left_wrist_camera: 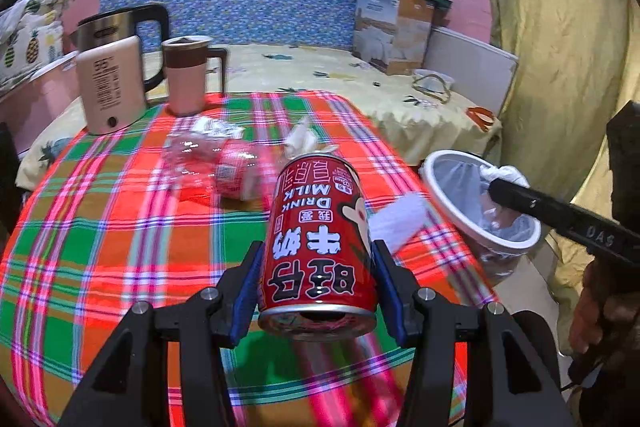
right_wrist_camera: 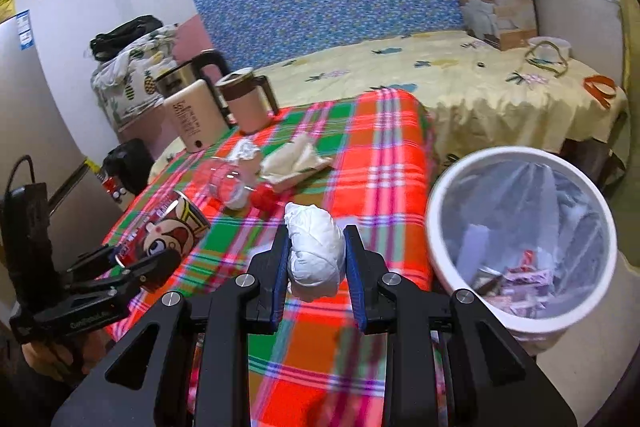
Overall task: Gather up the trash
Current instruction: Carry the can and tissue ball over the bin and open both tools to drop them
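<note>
Two loads are held: left gripper [left_wrist_camera: 316,267] clamps a red milk can [left_wrist_camera: 320,251], long axis along its fingers; right gripper [right_wrist_camera: 316,247] pinches a white paper wad [right_wrist_camera: 316,251]. Bin [right_wrist_camera: 444,267] sits off the table's right edge, nearer the right gripper.

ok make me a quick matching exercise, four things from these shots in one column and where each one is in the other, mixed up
Things:
1. red milk can
2. white tissue wad
3. crushed clear bottle
4. kettle

Places:
A. lying on the plaid cloth
B. between the right gripper pads
C. standing at the cloth's far corner
D. between the left gripper pads

Pairs: 1-D, 2-B, 3-A, 4-C
</note>
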